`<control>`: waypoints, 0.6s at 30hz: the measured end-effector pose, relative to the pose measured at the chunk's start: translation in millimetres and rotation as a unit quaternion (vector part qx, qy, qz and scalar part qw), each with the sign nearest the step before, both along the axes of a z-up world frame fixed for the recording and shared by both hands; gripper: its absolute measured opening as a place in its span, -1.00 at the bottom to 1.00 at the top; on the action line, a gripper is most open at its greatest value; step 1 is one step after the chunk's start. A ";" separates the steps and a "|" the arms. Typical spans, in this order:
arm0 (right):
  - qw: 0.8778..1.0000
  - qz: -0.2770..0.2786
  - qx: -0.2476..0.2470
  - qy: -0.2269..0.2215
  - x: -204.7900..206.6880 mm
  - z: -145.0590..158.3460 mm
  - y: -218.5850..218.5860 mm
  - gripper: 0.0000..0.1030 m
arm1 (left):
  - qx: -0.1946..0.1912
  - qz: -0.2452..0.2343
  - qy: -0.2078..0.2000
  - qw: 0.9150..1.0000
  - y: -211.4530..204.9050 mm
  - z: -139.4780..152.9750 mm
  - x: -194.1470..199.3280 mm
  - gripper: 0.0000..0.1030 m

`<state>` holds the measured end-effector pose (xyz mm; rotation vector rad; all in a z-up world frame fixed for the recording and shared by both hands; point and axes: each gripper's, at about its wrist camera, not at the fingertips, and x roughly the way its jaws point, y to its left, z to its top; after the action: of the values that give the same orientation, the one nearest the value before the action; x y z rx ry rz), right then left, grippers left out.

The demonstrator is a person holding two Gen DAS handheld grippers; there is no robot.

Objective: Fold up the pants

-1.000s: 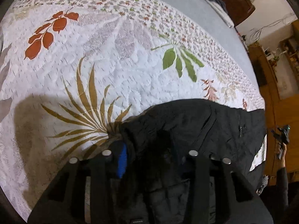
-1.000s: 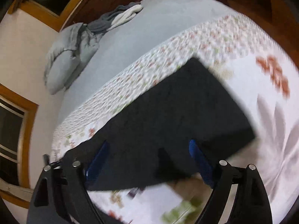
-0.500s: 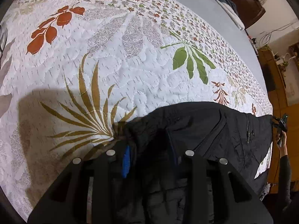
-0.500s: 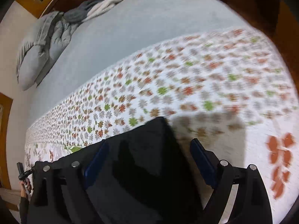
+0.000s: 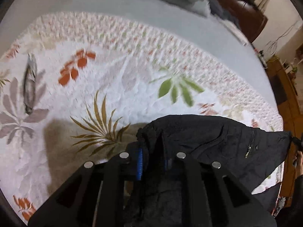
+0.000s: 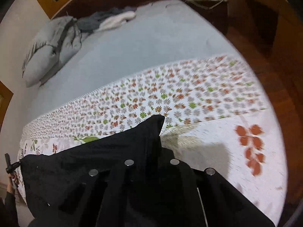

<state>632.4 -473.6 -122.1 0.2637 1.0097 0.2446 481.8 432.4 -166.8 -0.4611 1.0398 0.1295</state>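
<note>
One pair of black pants (image 5: 217, 143), stretched between both grippers above the near edge of the bed, cloth sagging toward the floral quilt (image 5: 117, 94). Zip pocket (image 5: 250, 147) visible on the side facing the left wrist camera. Gathered waistband corner bunched between the blue pads (image 5: 139, 162) of the left gripper (image 5: 151, 160), jaws closing and pinching that cloth. Opposite corner pinched in the right gripper (image 6: 151, 162), jaws pressed together on the fabric, a point of cloth (image 6: 157, 121) sticking up past the fingertips. Far end of the garment, in each wrist view, running to the other gripper (image 6: 9, 162) at the frame's edge, held in a hand (image 6: 11, 185).

Beneath, quilt covering the near half of the bed: large leaf prints near the foot edge, a band of small flowers farther in. Beyond the quilt, plain grey sheet (image 6: 132, 47) up to the head edge, with a grey pillow (image 6: 47, 47) and a heap of grey and white clothes (image 6: 109, 19) there. Wooden floor (image 6: 274, 75) alongside the bed.
</note>
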 end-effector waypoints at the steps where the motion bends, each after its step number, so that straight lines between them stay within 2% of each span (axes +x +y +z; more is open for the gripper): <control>1: 1.000 -0.002 0.000 -0.007 -6.6 8.6 -3.0 -0.87 | -0.001 0.000 -0.010 1.000 -2.3 10.8 -4.7 -0.72; 4: 0.999 -0.006 -0.011 -0.036 -47.0 38.2 -13.7 -0.87 | -0.003 -0.007 -0.043 0.999 -9.6 44.8 -26.5 -0.72; 10: 0.996 -0.025 -0.005 -0.091 -149.2 64.7 -38.9 -0.87 | -0.012 -0.024 -0.103 0.994 -30.0 89.6 -95.1 -0.72; 15: 0.990 -0.043 0.007 -0.134 -236.7 62.6 -58.6 -0.87 | -0.026 -0.026 -0.136 0.990 -40.9 96.4 -164.9 -0.73; 18: 0.987 -0.053 0.000 -0.154 -287.7 49.2 -60.8 -0.87 | -0.041 -0.022 -0.145 0.988 -39.9 87.0 -207.8 -0.73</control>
<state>344.8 -534.4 -72.9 0.2695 0.6884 0.1812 274.0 392.5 -79.9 -0.5148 0.7707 -0.0192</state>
